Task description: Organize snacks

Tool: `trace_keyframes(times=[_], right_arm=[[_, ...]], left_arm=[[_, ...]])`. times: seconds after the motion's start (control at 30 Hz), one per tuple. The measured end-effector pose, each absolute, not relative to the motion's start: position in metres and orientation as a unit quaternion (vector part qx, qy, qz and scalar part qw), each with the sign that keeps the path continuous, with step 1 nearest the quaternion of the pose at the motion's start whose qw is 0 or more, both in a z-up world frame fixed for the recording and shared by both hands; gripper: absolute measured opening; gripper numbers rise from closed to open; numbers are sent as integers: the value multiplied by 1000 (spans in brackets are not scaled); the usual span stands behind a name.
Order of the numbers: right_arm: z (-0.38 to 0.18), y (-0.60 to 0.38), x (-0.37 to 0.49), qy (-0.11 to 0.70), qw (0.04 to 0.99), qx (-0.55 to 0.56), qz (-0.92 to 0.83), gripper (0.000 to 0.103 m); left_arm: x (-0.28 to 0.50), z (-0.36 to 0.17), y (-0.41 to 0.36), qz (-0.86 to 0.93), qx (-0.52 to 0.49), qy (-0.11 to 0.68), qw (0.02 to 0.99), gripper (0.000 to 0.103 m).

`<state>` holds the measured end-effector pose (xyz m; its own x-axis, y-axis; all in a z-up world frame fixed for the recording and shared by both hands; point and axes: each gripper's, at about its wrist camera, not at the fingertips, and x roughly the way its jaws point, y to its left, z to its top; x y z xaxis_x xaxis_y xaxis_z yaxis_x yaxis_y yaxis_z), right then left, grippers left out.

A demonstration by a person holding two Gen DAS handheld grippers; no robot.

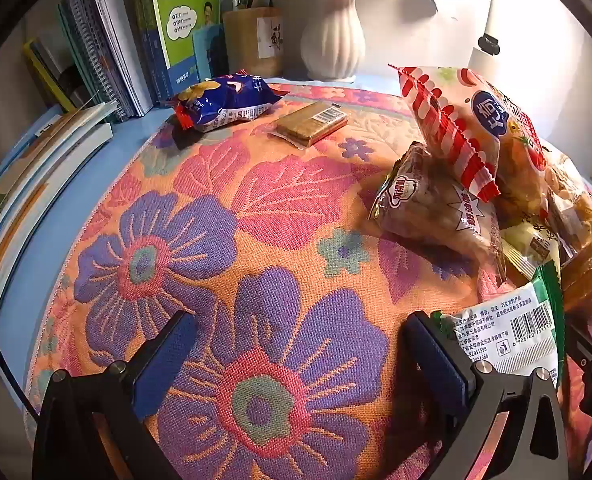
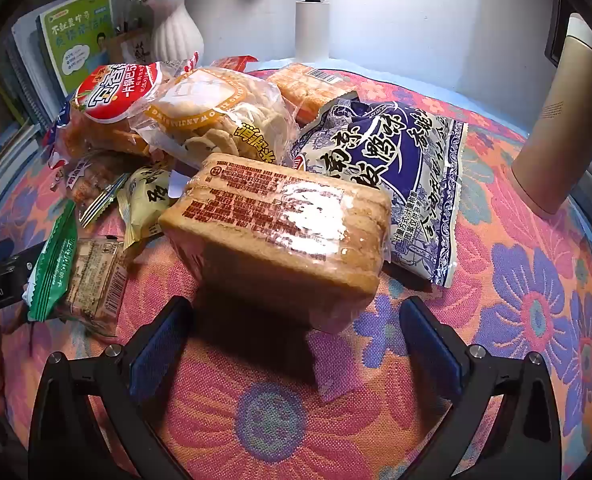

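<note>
Biscuit block (image 2: 284, 228), stiff yet crumbly, sits before the spread-wide right gripper (image 2: 296, 344); pinch its flat sides.

Left gripper (image 1: 296, 344) low, jaws spread wide, nothing between. Right gripper (image 2: 296, 332) same, jaws wide apart.

Home study desk: books (image 1: 108, 40), vase (image 1: 333, 32)

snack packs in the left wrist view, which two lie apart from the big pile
The blue chip bag and the flat brown biscuit pack, side by side near the books; every other snack is heaped at the right.
</note>
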<state>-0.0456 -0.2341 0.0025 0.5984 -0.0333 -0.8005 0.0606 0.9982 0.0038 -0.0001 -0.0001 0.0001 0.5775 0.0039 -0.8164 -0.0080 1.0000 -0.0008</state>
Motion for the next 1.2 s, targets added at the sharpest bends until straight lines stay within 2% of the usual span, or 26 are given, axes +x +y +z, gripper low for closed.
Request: trace_keyframes(times=[0.5, 0.7, 0.97, 1.2], right_arm=[[3, -234, -46, 448, 893, 17, -30, 103], [5, -239, -50, 482, 875, -1, 43, 103], [5, -242, -76, 468, 882, -10, 53, 103], [48, -250, -101, 348, 933, 7, 89, 103]], left_arm=[[-1, 0, 0, 3, -3, 461, 887, 103], [-10, 1, 0, 6, -4, 463, 886, 103], [-36, 9, 4, 12, -9, 454, 891, 103], [-69, 59, -16, -26, 3, 342, 939, 103]])
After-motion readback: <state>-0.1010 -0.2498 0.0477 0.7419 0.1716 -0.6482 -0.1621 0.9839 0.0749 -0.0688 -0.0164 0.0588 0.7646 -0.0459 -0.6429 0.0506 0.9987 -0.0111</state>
